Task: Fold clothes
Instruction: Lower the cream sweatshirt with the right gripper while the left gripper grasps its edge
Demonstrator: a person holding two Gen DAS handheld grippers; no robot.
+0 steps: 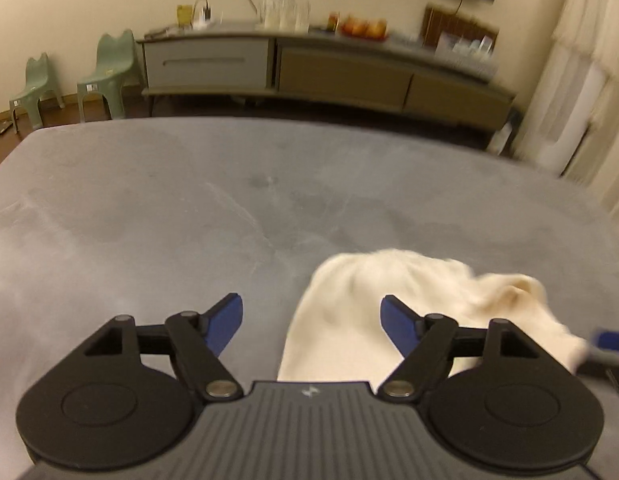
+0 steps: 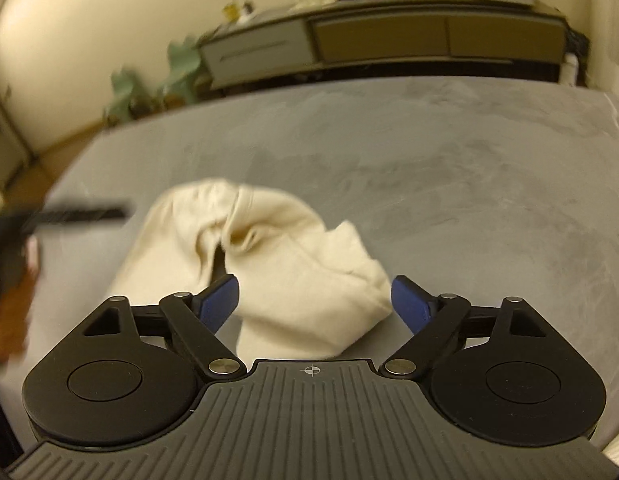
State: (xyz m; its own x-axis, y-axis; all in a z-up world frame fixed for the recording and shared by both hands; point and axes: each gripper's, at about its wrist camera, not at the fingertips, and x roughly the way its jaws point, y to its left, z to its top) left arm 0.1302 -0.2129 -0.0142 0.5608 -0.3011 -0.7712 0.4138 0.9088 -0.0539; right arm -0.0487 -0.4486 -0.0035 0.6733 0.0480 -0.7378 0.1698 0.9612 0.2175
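Operator: Garment position, please.

Technician: Cream garment lies bunched on the grey table, near the front edge, loose folds heaped with no flat, squared shape. From the left wrist view it sits ahead and to the right.

Operator: Tongs?

Technician: Left gripper: fingers spread wide, nothing held, above the garment's left part. Right gripper: fingers spread wide, nothing held, straddling the garment's near end without closing on it.

Operator: Step in hand?

Technician: Judged as an approach to pick up. The heap fits either a garment awaiting spreading or one dropped between folds; the pictures do not settle which. Any next grasp calls for finding an edge or corner, and blur hides those.

Operator: Containers?

Technician: None on the table. On the far sideboard, a bowl of fruit and clear jars; jar contents cannot be told.
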